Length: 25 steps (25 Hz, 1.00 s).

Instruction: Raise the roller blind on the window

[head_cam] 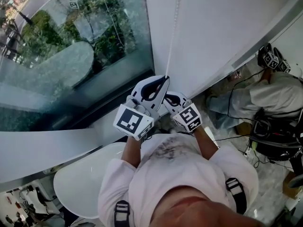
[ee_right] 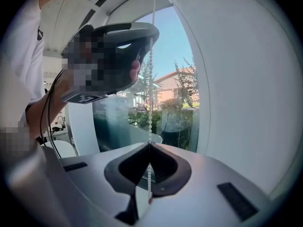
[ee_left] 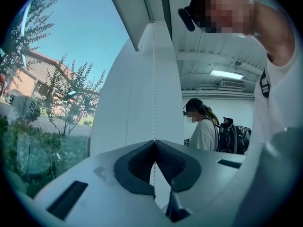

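Well, far left is the window glass (head_cam: 71,56), smooth and uncovered, with bushy green shrubs (head_cam: 47,37) showing through it and a curved white sill (head_cam: 47,150) running under it. Below that sits a rounded, glossy white seat or tabletop (head_cam: 80,183); hard to call which. Moving in, the roller blind's bead chain (head_cam: 173,32) drops as a thin white string of tiny round beads down a flat matte white panel (head_cam: 222,27) just beside the glass. Whether that panel is the blind's cloth or plain wall, I can't tell. Both tools meet on that chain. The left gripper (head_cam: 165,78), a smooth white plastic shell, has the higher spot. In the left gripper view its jaws are pressed together at the tips with the chain nipped between them, and the beads run on down past the dark ribbed pads (ee_left: 173,164). Just beneath and a touch to the right is the right gripper (head_cam: 166,98), the same white shell. In the right gripper view its jaws are also closed tip to tip on the chain, and the loose tail hangs in the teardrop gap behind the tips. The person's white sleeves and bare forearms come up from the bottom edge. Off to the right, a second person (head_cam: 279,96) in pale clothing sits low on the floor, with thin black cables (head_cam: 229,103) trailing nearby and a dark bag (head_cam: 279,138) just beside them.
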Motion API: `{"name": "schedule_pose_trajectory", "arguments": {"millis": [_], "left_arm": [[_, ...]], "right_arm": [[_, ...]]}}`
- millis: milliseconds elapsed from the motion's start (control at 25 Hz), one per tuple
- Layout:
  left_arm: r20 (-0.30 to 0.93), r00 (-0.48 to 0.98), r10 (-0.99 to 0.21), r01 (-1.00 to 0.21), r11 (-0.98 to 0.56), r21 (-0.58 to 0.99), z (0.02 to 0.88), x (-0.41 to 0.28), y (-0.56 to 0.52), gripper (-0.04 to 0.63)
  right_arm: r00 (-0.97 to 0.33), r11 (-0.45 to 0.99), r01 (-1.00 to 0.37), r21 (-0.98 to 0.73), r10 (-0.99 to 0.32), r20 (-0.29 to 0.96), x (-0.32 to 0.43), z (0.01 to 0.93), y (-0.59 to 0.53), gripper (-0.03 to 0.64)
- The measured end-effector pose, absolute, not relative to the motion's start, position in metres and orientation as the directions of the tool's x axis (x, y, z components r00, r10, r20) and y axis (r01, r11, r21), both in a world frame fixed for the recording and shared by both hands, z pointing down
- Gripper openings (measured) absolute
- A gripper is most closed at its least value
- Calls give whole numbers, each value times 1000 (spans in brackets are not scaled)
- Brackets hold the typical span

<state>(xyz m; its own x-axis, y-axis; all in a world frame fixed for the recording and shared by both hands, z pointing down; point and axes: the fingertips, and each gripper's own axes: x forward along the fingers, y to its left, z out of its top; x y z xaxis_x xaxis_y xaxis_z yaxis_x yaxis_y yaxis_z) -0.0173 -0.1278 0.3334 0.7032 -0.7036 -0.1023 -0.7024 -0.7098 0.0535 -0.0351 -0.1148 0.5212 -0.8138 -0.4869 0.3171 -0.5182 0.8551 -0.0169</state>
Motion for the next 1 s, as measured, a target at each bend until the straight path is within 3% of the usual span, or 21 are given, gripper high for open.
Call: {"name": "schedule_pose_trajectory", "arguments": {"millis": [1000], "left_arm": [[56,709,-703,-700,-692,176,437,-14,-129,8]], "right_arm": [[-753,847,-521,-103,-400,522,-29,624,-105,61]]}}
